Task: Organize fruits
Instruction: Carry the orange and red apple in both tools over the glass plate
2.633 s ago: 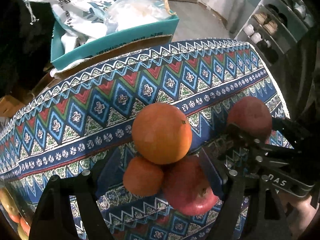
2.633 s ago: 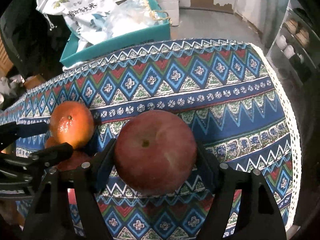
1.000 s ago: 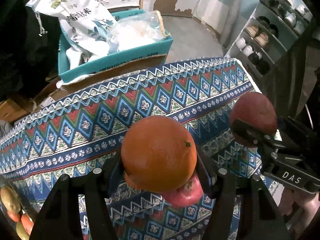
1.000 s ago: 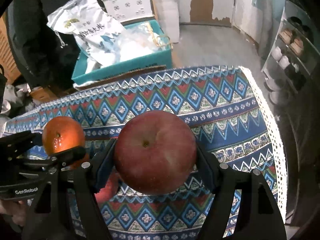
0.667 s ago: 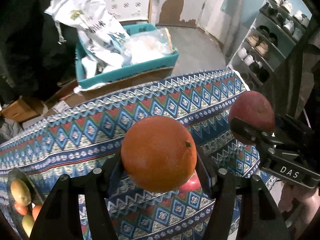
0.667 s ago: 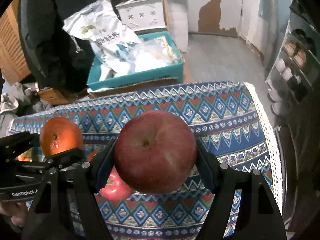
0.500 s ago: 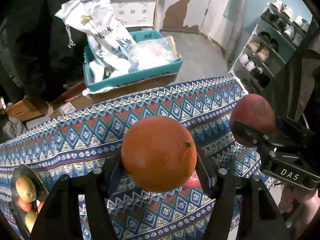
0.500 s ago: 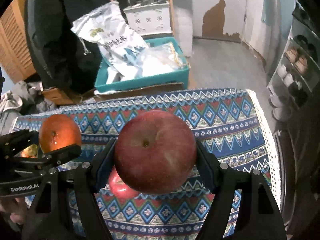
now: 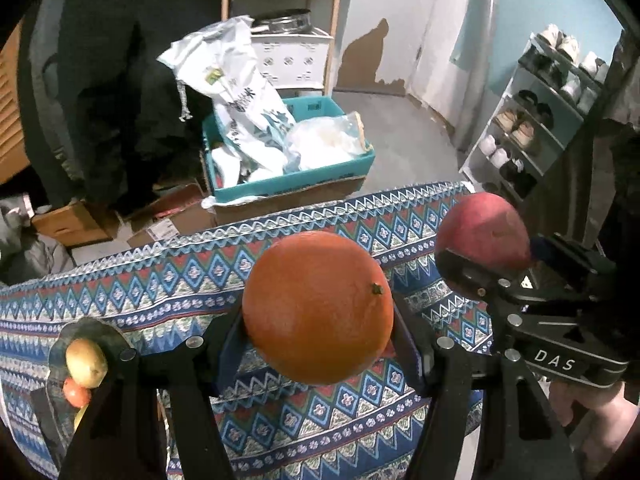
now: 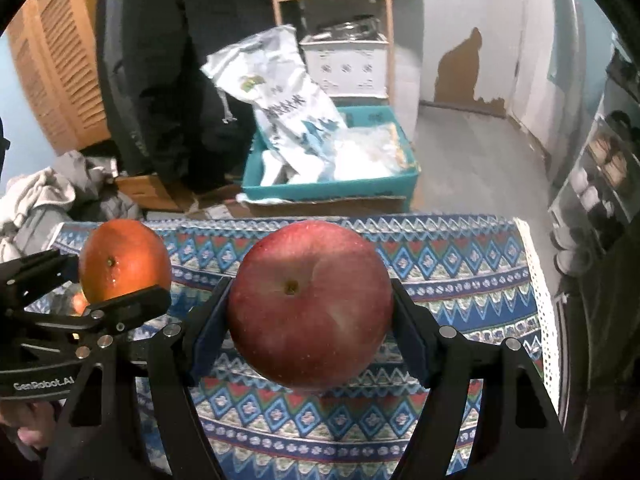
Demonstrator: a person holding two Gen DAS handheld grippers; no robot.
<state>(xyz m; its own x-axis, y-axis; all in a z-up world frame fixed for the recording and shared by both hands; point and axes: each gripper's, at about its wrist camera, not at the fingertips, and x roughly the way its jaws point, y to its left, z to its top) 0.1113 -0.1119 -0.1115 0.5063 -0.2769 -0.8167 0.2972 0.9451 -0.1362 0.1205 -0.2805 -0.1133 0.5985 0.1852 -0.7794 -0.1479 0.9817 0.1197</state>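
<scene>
Clamping an orange (image 9: 318, 307), the left hand-held gripper (image 9: 320, 344) carries it above the patterned counter (image 9: 168, 280); the right hand-held gripper (image 10: 310, 340) squeezes an apple (image 10: 310, 306) alongside, both seemingly bound for the fruit plate (image 9: 60, 344) at far left.

One orange (image 9: 318, 307), one red apple (image 10: 310, 304) — plus a bowl (image 9: 60, 346) holding three small fruits (image 9: 86, 358).

White sack (image 9: 236, 92) leans in teal box (image 9: 296, 178).

Dim indoor light, soft shadows, strong fisheye bending with black vignetted corners, slight blur in the background.
</scene>
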